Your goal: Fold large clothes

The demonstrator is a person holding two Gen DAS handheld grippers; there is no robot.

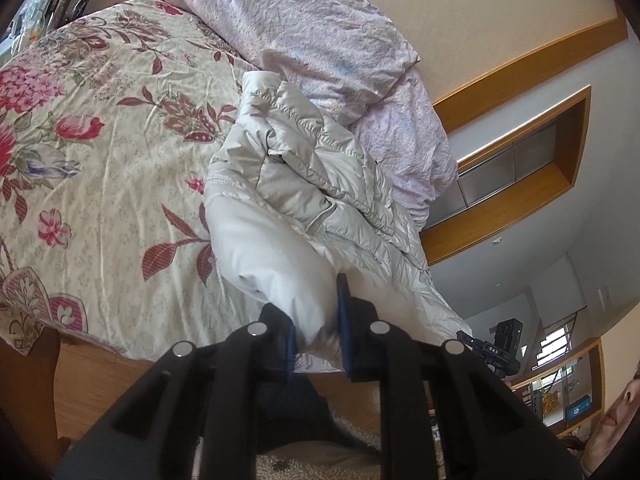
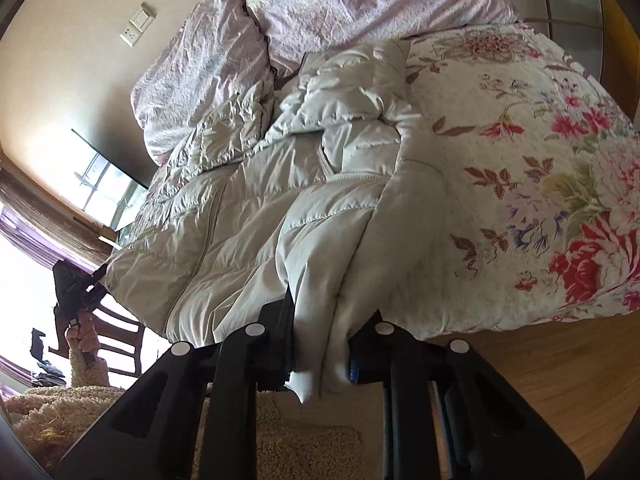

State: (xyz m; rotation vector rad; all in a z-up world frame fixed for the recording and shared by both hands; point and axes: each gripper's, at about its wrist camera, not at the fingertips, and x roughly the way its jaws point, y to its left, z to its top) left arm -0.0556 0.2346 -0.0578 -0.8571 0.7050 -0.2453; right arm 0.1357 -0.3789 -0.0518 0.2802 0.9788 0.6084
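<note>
A cream quilted down jacket (image 1: 304, 184) lies crumpled on a floral bedspread (image 1: 100, 128), its hem hanging over the bed's near edge. My left gripper (image 1: 318, 328) is shut on a thick fold of the jacket's hem, the white cloth bulging between the blue pads. In the right wrist view the same jacket (image 2: 256, 200) spreads toward me, and my right gripper (image 2: 320, 344) is shut on another part of its hem, with a white corner poking out below the fingers. The other gripper (image 2: 78, 288) shows at the far left there, held in a hand.
A lilac duvet (image 1: 320, 32) is bunched at the bed's far side against the wall. The wooden bed frame (image 1: 100, 380) runs along the near edge. A wooden chair (image 2: 120, 344) stands by a bright window. A fleecy sleeve (image 2: 60, 400) fills the lower left.
</note>
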